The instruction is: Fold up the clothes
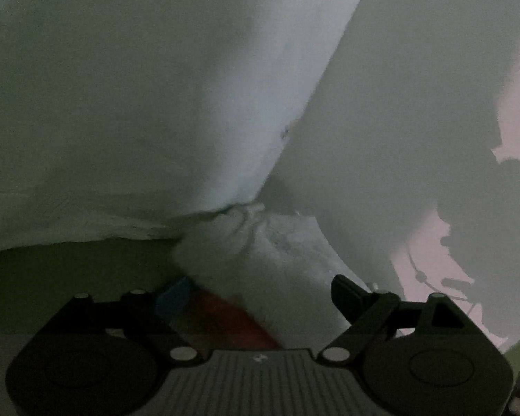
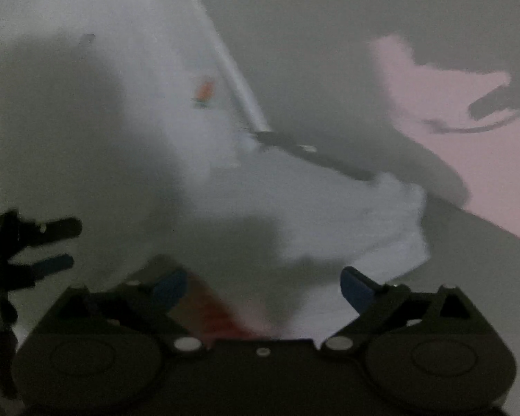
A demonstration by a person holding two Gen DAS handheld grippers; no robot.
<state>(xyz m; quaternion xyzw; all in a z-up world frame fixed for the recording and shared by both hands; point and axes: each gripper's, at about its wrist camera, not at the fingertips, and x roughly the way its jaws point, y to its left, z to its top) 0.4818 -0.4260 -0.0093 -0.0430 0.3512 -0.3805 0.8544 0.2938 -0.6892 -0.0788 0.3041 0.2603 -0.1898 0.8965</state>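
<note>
A white garment (image 1: 128, 104) fills most of the left wrist view, and a bunched fold of it (image 1: 232, 239) lies between the fingers of my left gripper (image 1: 260, 282), which stand wide apart and open. In the right wrist view the same white garment (image 2: 294, 201) spreads under my right gripper (image 2: 260, 274), open too, its blue pads (image 2: 357, 291) well apart over the cloth. A small orange mark (image 2: 204, 92) shows on the fabric near a straight hem (image 2: 239, 86). My left gripper (image 2: 71, 244) appears at the left edge of this view, fingers parted over the cloth.
A pale pink surface (image 2: 475, 159) lies under the garment, lit at the right and crossed by dark shadows of the grippers and a cable. The same surface (image 1: 430, 260) shows at the right in the left wrist view. Both views are dim and blurred.
</note>
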